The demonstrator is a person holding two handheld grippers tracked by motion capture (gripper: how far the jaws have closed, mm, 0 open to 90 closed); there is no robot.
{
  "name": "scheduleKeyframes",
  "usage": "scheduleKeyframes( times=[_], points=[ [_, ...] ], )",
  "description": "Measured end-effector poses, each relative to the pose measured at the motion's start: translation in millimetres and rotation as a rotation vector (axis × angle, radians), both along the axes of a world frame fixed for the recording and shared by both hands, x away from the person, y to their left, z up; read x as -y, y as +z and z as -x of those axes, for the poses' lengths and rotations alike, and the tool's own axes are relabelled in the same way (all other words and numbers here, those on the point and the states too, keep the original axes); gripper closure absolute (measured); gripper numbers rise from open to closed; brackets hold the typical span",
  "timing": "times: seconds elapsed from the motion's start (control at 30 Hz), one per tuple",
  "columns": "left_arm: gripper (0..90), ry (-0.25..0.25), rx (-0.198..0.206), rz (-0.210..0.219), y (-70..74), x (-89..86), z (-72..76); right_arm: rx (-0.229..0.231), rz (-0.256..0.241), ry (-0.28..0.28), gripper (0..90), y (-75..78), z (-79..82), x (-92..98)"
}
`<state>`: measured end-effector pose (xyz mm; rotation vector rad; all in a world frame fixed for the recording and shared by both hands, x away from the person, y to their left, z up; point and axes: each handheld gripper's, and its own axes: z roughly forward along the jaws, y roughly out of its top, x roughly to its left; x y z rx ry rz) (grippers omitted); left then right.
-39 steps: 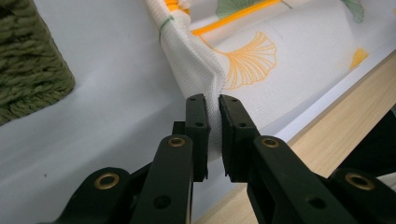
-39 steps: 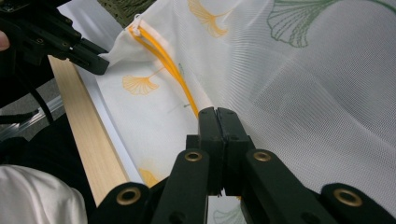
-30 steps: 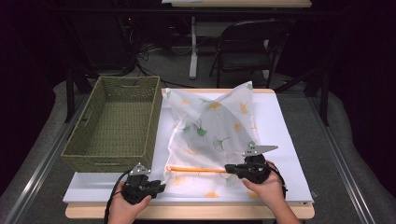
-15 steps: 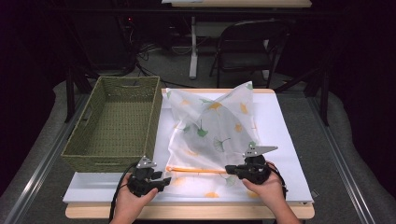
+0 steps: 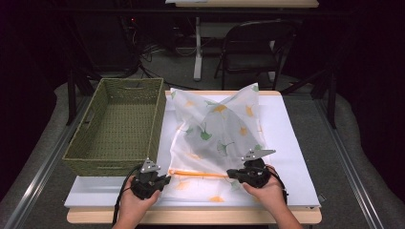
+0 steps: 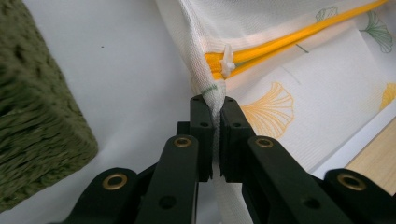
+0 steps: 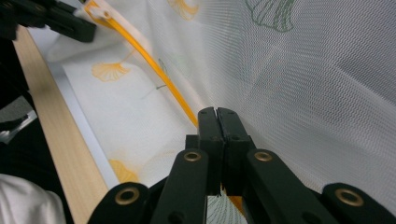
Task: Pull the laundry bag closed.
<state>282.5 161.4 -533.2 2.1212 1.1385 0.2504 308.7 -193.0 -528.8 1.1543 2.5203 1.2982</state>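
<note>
Both grippers, left [image 5: 161, 181] and right [image 5: 232, 173], pinched the near zipper edge of a soft, light mesh laundry bag [image 5: 217, 129], likely floppy when lifted.

Our left gripper [image 6: 215, 122]: jaws pinched on the mesh bag's [image 6: 289, 98] corner.
Zip [image 6: 280, 43]: yellow, its white pull [image 6: 228, 60] just above our jaws.
Basket [image 6: 32, 107]: green, at left.
</note>
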Motion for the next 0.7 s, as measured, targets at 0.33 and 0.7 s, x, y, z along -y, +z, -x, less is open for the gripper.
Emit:
scheduleKeyframes(
  times=[0.33,0.7],
  points=[
    [88.4,0.016,-0.029,0.04,1.9,-11.6,0.4,0.004,0.058,0.004,86.5,-8.7,-5.2,-8.8],
    [88.7,-0.019,-0.032,0.03,9.1,-10.0,9.0,0.126,0.038,0.123,66.8,18.2,-2.8,-58.3]
  ],
)
